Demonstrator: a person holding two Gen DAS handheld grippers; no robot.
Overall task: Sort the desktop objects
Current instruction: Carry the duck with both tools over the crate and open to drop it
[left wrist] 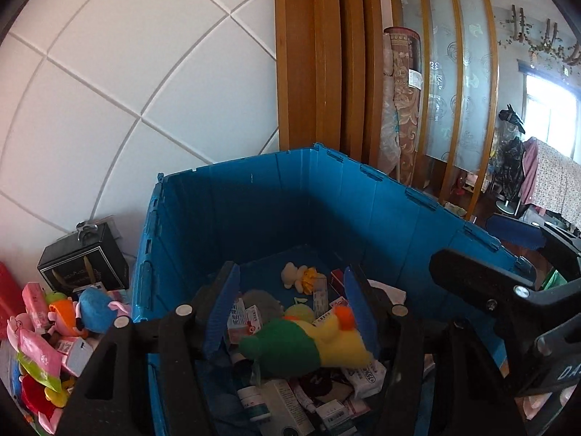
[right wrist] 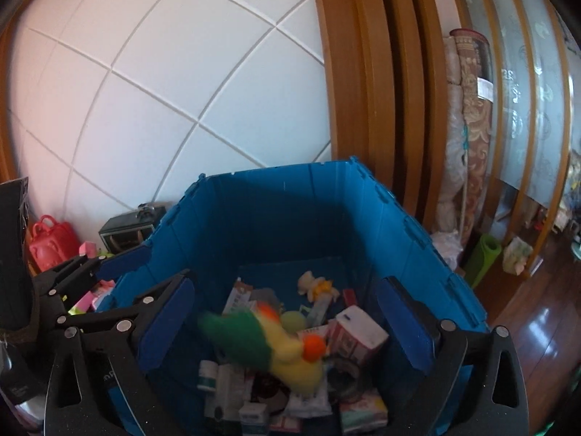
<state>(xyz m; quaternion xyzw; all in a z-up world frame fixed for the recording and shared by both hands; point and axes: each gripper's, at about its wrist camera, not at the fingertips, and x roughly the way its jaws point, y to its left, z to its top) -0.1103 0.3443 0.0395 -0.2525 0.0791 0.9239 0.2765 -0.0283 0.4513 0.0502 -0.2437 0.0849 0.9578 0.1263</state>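
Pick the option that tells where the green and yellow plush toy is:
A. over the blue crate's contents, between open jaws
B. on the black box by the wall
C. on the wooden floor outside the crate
A: the plush toy is above the boxes inside the blue crate, with the right gripper wide open around it.

A white panelled wall [left wrist: 120, 72] is filling the upper left; daylight is coming through a window [left wrist: 550, 112] at far right, glinting off dark wooden floor [right wrist: 537, 327].
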